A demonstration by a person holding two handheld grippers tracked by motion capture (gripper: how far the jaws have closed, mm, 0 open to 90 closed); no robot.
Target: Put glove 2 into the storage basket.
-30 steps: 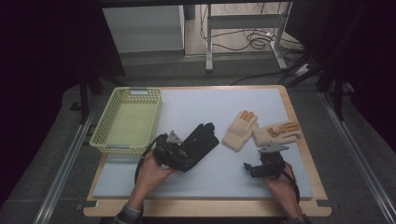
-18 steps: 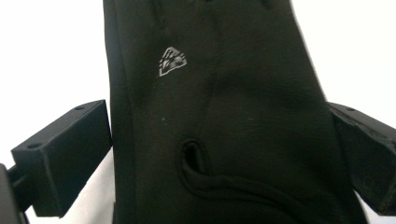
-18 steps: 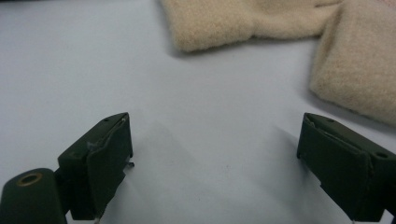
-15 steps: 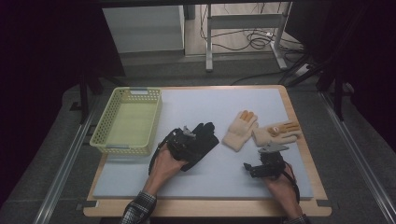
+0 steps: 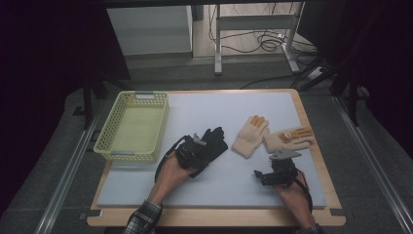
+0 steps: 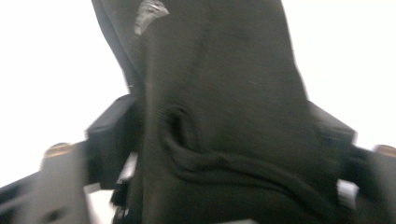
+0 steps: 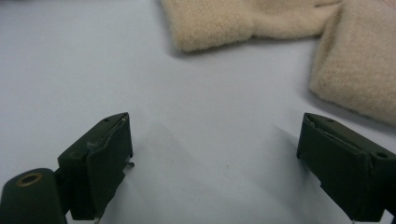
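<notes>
A black glove [image 5: 215, 143] lies at the middle of the pale mat, fingers pointing away. My left gripper [image 5: 196, 153] is over its cuff end. In the left gripper view the dark fabric [image 6: 224, 84] bunches between the two jaws, which have just been closing and now press on it from both sides. Two cream gloves with orange fingertips lie to the right, one [image 5: 251, 136] beside the other [image 5: 288, 139]. My right gripper [image 5: 263, 176] rests on the mat in front of them, open, with nothing between its fingers [image 7: 100, 163].
A yellow mesh basket [image 5: 113, 146] stands at the mat's left side. The mat [image 5: 234, 105] covers a wooden table top with a bare front edge [image 5: 214, 217]. Dark curtains, desk legs and cables are beyond the far edge.
The left hand has slid right and forward onto the black glove, and its jaws have closed around the fabric. The right hand and the cream gloves have stayed put.
</notes>
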